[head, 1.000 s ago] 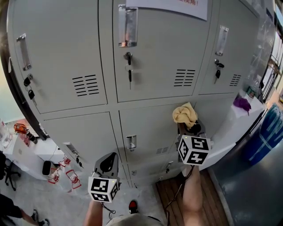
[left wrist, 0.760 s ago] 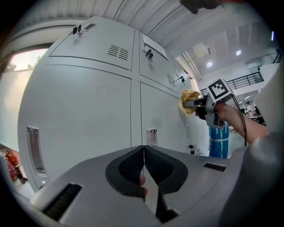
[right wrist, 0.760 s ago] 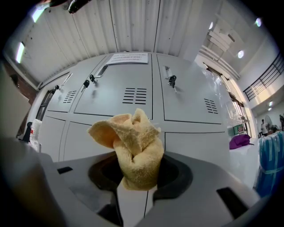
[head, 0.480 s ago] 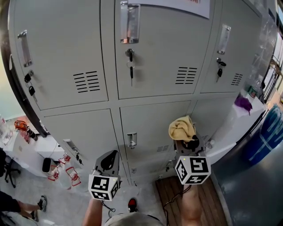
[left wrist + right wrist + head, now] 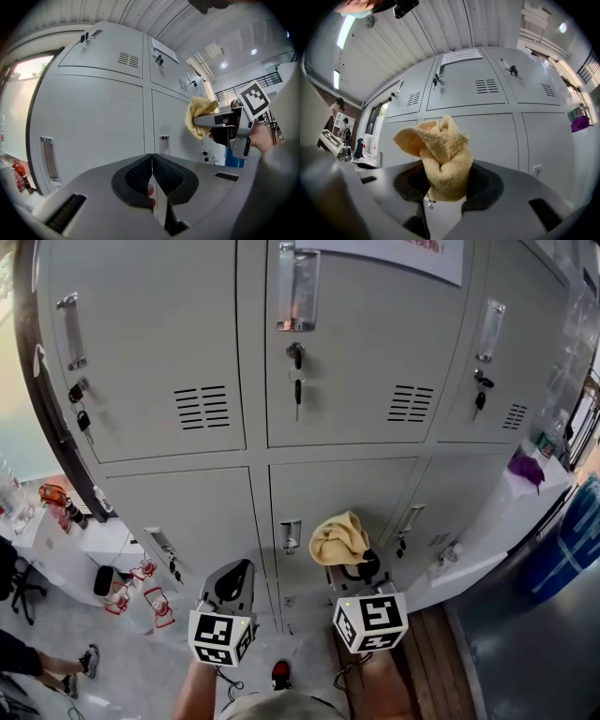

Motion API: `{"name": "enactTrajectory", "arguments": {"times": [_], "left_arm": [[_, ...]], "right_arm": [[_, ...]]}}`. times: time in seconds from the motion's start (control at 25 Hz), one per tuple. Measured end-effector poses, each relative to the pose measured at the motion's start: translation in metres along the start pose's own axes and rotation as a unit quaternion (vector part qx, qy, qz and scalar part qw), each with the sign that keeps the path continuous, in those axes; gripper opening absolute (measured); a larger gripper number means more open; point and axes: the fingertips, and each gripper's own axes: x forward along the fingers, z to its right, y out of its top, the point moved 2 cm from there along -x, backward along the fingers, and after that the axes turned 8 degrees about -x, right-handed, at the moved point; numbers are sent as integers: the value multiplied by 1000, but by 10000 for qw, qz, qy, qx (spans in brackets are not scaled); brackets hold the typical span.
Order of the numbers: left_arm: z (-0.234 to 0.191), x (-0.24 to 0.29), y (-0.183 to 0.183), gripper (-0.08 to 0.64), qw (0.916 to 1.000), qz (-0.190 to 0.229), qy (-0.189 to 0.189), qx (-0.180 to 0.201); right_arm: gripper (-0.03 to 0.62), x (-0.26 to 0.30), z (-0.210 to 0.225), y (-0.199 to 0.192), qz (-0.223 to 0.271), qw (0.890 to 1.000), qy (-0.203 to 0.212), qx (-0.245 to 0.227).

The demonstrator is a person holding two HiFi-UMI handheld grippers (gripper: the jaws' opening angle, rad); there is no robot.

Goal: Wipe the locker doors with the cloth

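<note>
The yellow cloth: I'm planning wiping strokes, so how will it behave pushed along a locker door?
The yellow cloth looks floppy: it bunches and folds above the right hand-held gripper shut on it. Probably light, as its loose flap stands unsupported. Its nubby surface would likely drag, not slide, on the locker door.

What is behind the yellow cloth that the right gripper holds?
Behind the yellow cloth, held in the right gripper, is the lower middle locker door; its handle shows just beside the cloth. The door patch directly behind is covered.
</note>
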Motion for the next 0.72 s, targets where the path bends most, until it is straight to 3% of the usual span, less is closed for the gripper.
{"name": "enactTrajectory", "arguments": {"times": [0.32,0.72], "left_arm": [[-15,-9,0,23,9997,24,247,-22],[-33,-15,3,23,9990,51,450,-28]], "right_arm": [[181,32,-54,4,47,9980,637,-20],[181,61,-70,1,-21,9967,812,-76]]}}
